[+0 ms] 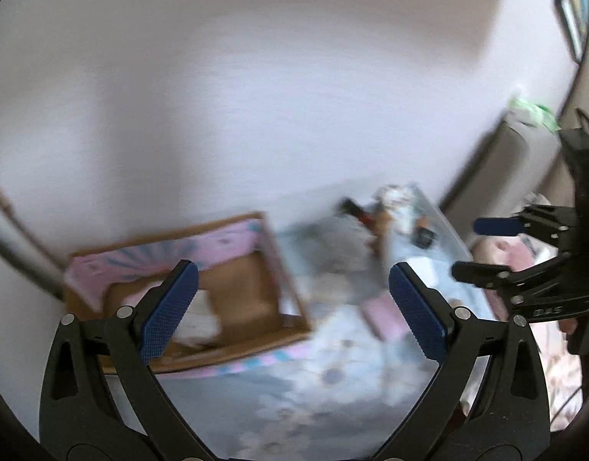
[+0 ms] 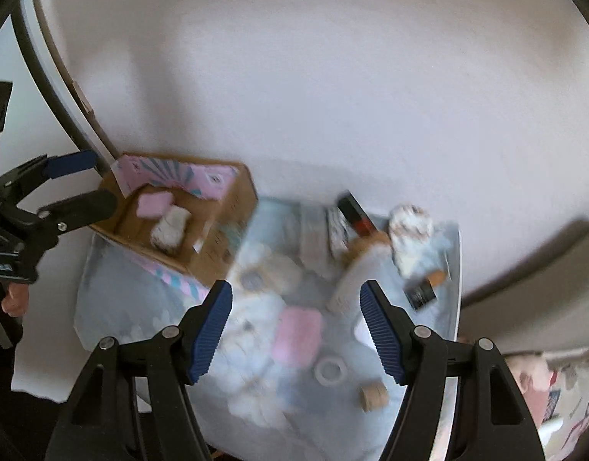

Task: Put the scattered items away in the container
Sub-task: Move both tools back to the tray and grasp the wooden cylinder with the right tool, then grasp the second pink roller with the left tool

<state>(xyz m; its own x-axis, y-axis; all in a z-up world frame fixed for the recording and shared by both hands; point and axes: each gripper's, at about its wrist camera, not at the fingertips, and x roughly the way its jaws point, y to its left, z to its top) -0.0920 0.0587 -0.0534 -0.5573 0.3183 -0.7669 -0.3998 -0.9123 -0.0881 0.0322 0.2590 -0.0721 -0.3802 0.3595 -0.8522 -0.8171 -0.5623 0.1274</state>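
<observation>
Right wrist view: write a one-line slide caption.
Open right gripper hovers above a pink pad and tape ring; cardboard box sits at left.

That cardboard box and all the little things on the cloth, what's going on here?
A person holds a two-finger tool in each hand and is tidying small items into the cardboard box. Both the left gripper and the right gripper are open and empty, above the table. A pink item and a white one already lie in the box. A pink pad, a tape ring and others are on the cloth.
</observation>
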